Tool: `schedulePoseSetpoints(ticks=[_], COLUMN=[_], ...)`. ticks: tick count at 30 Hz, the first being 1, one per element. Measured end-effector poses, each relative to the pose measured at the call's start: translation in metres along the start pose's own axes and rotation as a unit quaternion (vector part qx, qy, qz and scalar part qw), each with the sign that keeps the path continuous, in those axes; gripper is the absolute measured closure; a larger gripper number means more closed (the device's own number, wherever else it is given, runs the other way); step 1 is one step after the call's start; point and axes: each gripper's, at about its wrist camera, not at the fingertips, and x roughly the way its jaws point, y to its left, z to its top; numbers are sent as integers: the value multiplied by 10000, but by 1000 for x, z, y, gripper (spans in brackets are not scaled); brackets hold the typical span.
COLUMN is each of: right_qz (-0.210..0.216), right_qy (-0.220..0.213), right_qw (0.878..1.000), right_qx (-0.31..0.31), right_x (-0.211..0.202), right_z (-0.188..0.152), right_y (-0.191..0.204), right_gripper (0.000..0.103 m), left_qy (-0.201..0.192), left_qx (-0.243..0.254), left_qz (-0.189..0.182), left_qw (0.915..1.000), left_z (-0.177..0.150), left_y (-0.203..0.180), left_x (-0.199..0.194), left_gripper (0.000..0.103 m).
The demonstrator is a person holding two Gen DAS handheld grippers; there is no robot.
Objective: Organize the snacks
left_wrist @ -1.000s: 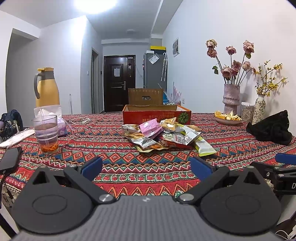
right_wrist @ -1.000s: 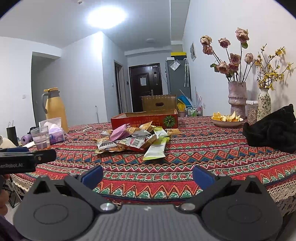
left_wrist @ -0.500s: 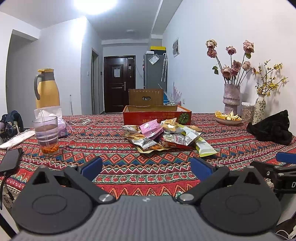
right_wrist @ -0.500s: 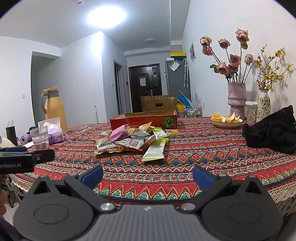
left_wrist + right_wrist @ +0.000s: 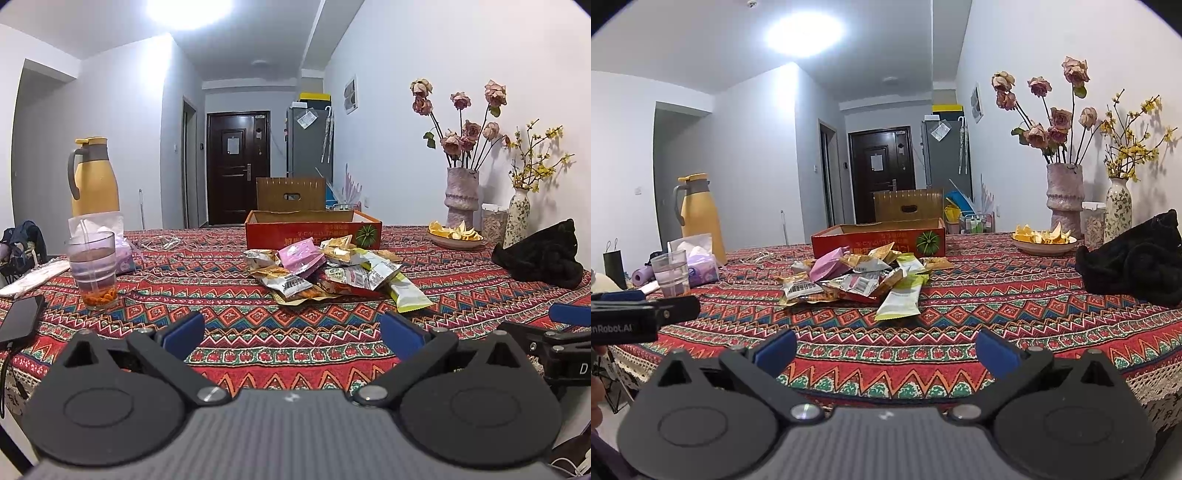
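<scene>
A heap of snack packets (image 5: 332, 271) (image 5: 857, 282) lies mid-table on the patterned cloth, with a pink packet (image 5: 301, 254) (image 5: 827, 264) on top and a light green packet (image 5: 408, 291) (image 5: 901, 297) at its near edge. Behind the heap stands a shallow red cardboard box (image 5: 314, 230) (image 5: 879, 238), open on top. My left gripper (image 5: 291, 334) is open, empty, at the near table edge. Also open and empty, my right gripper (image 5: 886, 349) hovers at the near edge, well short of the heap.
At the left stand a glass of drink (image 5: 94, 273) (image 5: 670, 273), a tissue pack (image 5: 122, 245), a yellow jug (image 5: 94, 177) and a phone (image 5: 20, 319). A black bag (image 5: 539, 254) (image 5: 1134, 258), fruit-peel bowl (image 5: 456, 236) and flower vases (image 5: 463, 195) fill the right.
Both grippers have drifted slightly back or down from the table; the view shifts a little. The snacks and box have not moved.
</scene>
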Motion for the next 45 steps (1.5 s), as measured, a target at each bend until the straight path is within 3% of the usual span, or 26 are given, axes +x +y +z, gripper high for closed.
schedulePoseSetpoints(ticks=[22,35,39,42,45], right_qz=[29,103,171,343,503], right_qy=[0,-59,92,223,413], right_qw=[10000,9999,9996,9988,9970], right_qx=[-47,75,213,258,428], right_x=[2,55,90,120,157], right_z=[-1,26,39,50,60], right_y=[3,-13,-23,-29,-34], right_gripper=[0,1,16,27,46], left_qy=[57,356,720,831,997], left_qx=[-9,-67,-96,6,82], left_qz=[-21,175,201,156,212], left_qw=[10000,9992,9972,9964,9948], left_z=[0,27,36,41,48], left_y=[0,16,13,9,7], left_x=[3,63,100,130,165], left_gripper=[0,0,1,10,20])
